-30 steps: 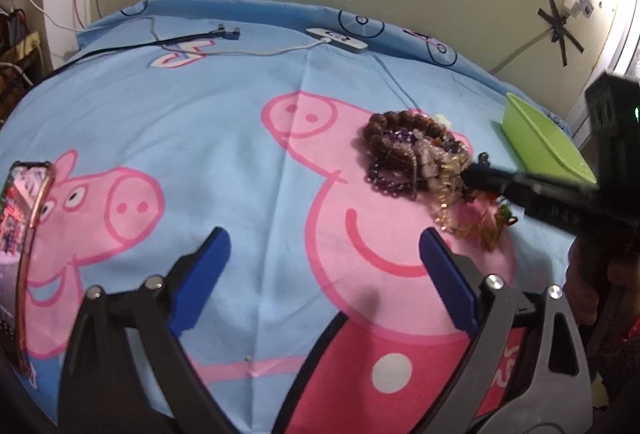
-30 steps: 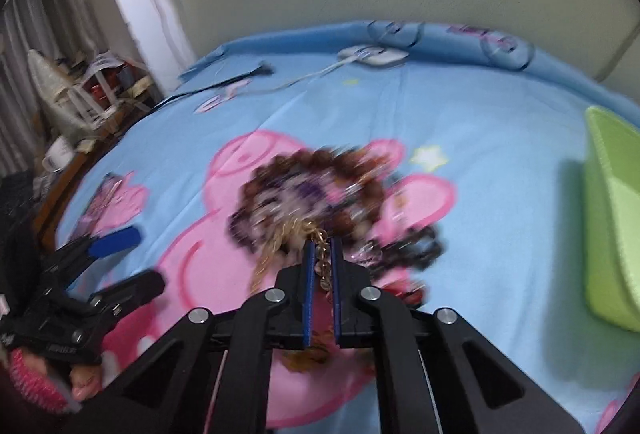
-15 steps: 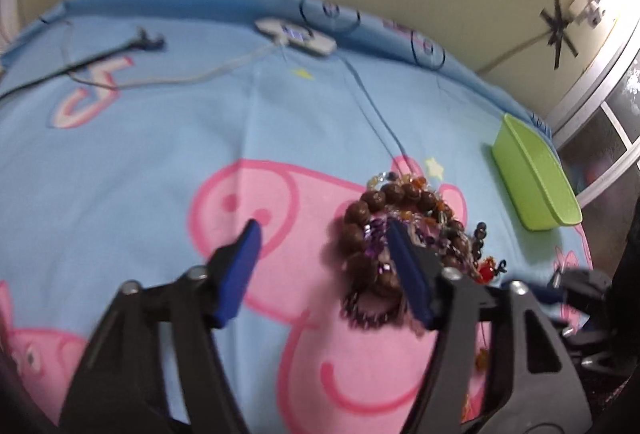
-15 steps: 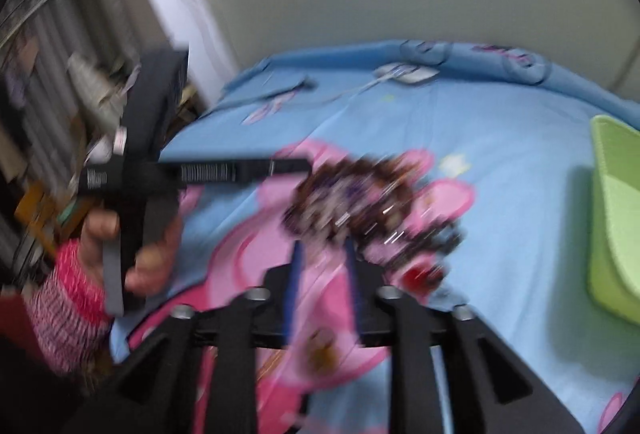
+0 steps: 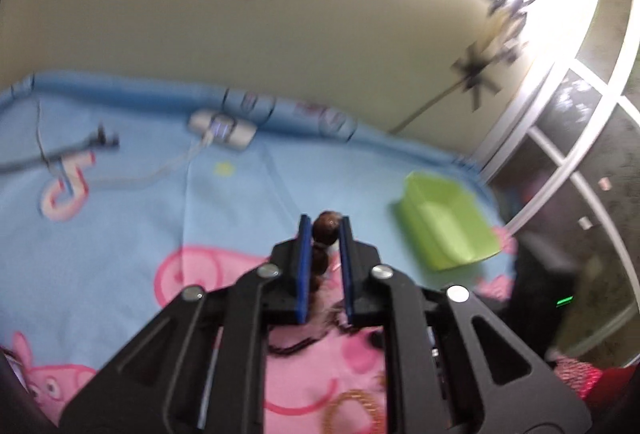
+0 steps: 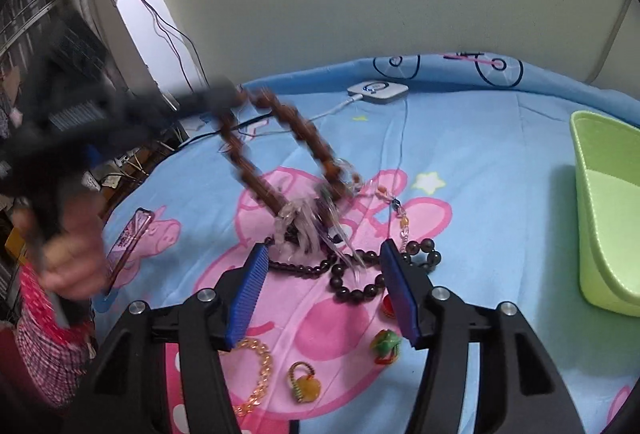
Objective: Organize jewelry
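A bed under a blue cartoon-pig sheet (image 6: 460, 162) meets a cream wall (image 6: 360, 14). The left claw (image 5: 325, 227) clamps a brown bead bracelet (image 6: 280, 138), lifted above the jewelry pile (image 6: 344, 266); the empty right claw (image 6: 324, 294) is opening; a green tray (image 6: 608, 210) sits right

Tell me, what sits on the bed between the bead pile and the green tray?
Nothing: in the right wrist view only bare blue sheet lies between the pile and the tray.
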`<state>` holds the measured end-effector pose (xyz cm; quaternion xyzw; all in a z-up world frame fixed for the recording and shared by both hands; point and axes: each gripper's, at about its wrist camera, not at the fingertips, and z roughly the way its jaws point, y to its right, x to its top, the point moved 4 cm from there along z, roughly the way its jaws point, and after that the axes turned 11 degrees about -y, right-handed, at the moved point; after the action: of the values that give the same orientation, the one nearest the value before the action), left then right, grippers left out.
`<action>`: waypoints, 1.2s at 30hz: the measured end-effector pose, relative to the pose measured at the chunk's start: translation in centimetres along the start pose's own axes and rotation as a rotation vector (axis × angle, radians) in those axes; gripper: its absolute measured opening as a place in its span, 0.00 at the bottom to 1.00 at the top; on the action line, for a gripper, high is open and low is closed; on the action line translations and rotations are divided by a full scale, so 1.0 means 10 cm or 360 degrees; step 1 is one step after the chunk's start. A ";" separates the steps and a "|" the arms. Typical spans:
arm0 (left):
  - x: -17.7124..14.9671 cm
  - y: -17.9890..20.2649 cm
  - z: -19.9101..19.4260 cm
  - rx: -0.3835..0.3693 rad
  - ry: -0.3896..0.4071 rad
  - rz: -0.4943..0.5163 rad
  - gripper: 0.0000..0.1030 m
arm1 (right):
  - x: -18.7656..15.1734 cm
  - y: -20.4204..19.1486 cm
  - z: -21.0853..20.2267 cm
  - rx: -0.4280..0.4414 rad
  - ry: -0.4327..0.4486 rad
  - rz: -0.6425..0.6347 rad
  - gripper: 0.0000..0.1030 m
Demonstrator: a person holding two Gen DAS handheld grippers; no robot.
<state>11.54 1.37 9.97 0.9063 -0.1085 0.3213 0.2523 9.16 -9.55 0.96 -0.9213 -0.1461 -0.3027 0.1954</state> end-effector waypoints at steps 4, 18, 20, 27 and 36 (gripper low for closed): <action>0.17 0.35 -0.54 -0.0055 0.0196 0.0126 0.00 | -0.01 -0.07 -0.11 0.0048 0.0058 -0.0013 0.38; -0.24 -0.12 -0.21 0.0326 0.0006 -0.0018 0.08 | 0.26 -0.02 0.15 -0.0011 -0.0052 -0.0035 0.37; -0.36 -0.31 -0.09 0.0377 -0.0067 -0.0063 0.18 | 0.35 -0.02 0.29 -0.0024 -0.0104 -0.0038 0.30; -0.80 -0.77 0.01 0.0346 -0.0138 -0.0293 0.28 | 0.50 -0.46 0.89 -0.0108 -0.0384 -0.0474 0.29; -1.00 -0.76 0.05 0.0217 -0.0154 -0.0329 0.55 | 0.78 -0.50 0.55 0.0101 -0.0257 -0.0319 0.00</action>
<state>6.83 7.88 0.32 0.9422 -0.0046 0.2561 0.2162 16.01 -1.50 3.05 -0.9168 -0.2622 -0.2408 0.1809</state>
